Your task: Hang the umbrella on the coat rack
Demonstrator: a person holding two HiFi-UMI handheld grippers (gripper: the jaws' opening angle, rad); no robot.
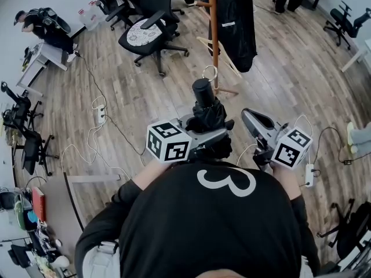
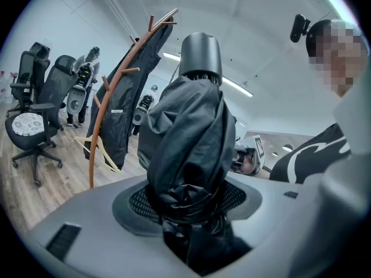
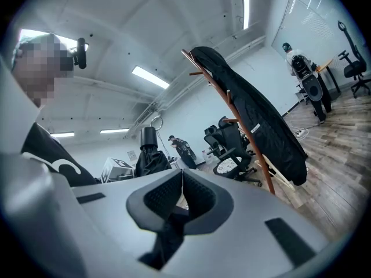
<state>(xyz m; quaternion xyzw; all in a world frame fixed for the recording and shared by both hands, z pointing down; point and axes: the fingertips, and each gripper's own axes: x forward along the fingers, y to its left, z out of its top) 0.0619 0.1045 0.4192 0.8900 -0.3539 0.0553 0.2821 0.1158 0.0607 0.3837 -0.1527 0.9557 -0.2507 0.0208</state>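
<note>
The folded black umbrella (image 1: 208, 116) stands upright, handle cap on top, with a small ring strap (image 1: 210, 72) above it. My left gripper (image 1: 213, 136) is shut on the umbrella's bundled fabric. In the left gripper view the umbrella (image 2: 191, 132) fills the middle, gripped at its lower end by the left gripper (image 2: 186, 206). My right gripper (image 1: 250, 118) hovers just right of it, shut and empty. In the right gripper view the right gripper (image 3: 182, 191) has its pads touching, and the umbrella (image 3: 149, 155) shows at its left. The wooden coat rack (image 1: 214, 36) stands ahead, bearing a black coat (image 1: 239, 22).
A black office chair (image 1: 149, 36) stands left of the rack on the wooden floor. A wooden hanger (image 1: 219, 54) leans at the rack's base. Cables and a power strip (image 1: 101, 114) lie on the floor at left, another strip (image 1: 309, 175) at right. People stand at the room's edges.
</note>
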